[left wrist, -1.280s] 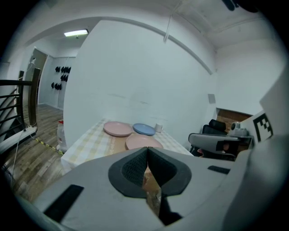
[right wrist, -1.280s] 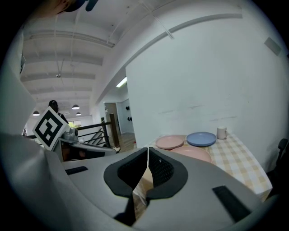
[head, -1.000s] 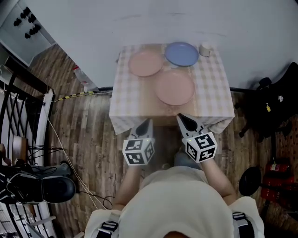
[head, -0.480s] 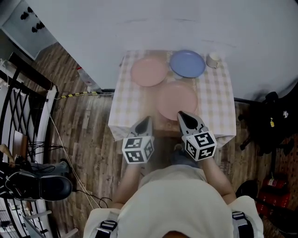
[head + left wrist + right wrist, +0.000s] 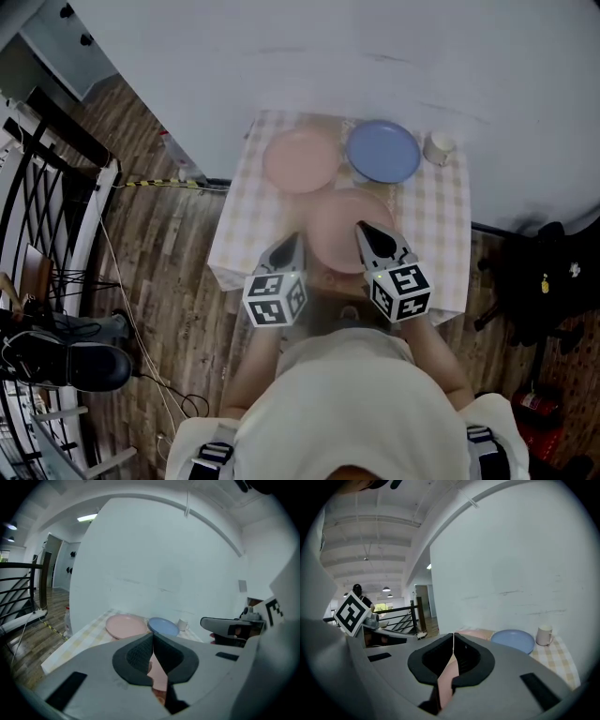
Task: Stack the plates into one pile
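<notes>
Three plates lie on a small table with a checked cloth (image 5: 251,217). A pink plate (image 5: 300,159) sits at the back left, a blue plate (image 5: 383,152) at the back right, and a second pink plate (image 5: 339,228) near the front edge. My left gripper (image 5: 292,239) is shut and empty, its tip over the front left of the table beside the near pink plate. My right gripper (image 5: 364,230) is shut and empty too, its tip above the near pink plate's right side. In the left gripper view the far pink plate (image 5: 124,625) and the blue plate (image 5: 163,626) show beyond the jaws.
A small pale cup (image 5: 439,147) stands at the back right corner next to the blue plate, close to the white wall. A black metal railing (image 5: 37,216) runs along the left, with wood floor and cables round the table. Dark bags (image 5: 548,286) lie to the right.
Both grippers have moved forward from in front of the table's edge to over its front part. They stayed shut throughout. The plates have not moved.
</notes>
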### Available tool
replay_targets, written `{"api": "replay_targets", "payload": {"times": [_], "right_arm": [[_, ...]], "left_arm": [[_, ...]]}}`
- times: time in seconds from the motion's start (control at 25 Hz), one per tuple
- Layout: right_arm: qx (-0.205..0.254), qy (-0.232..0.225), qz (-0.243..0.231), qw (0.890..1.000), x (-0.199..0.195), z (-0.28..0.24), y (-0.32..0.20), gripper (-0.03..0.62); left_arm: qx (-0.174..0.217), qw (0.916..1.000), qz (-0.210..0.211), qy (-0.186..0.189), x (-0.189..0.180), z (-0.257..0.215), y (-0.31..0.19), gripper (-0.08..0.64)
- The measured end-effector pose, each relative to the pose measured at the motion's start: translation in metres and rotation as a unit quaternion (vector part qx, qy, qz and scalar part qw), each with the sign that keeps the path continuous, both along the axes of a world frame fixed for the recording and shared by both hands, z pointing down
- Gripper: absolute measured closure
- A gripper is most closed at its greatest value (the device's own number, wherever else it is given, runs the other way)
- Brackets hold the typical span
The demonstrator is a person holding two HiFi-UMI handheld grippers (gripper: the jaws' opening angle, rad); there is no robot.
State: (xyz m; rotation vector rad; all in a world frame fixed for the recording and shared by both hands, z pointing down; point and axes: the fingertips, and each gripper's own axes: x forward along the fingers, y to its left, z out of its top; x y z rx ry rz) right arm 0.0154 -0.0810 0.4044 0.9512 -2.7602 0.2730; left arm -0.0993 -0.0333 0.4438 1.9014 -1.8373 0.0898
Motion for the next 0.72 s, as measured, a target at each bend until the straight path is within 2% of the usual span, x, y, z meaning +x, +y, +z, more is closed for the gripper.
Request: {"api": "replay_targets", "payload": {"times": [0.44, 0.72], "right_arm": [[-0.005, 0.001, -0.04, 0.999, -0.006, 0.007, -0.054, 0.591], [-0.011, 0.004, -0.063, 0.998, -0.01, 0.013, -0.071, 0.591]], "left_arm": [[-0.004, 0.999, -0.044, -0.001, -0.005, 0.005, -0.046, 0.557], [-0.01, 0.9976, -0.068, 0.003, -0.009, 0.011, -0.06, 0.557]]}}
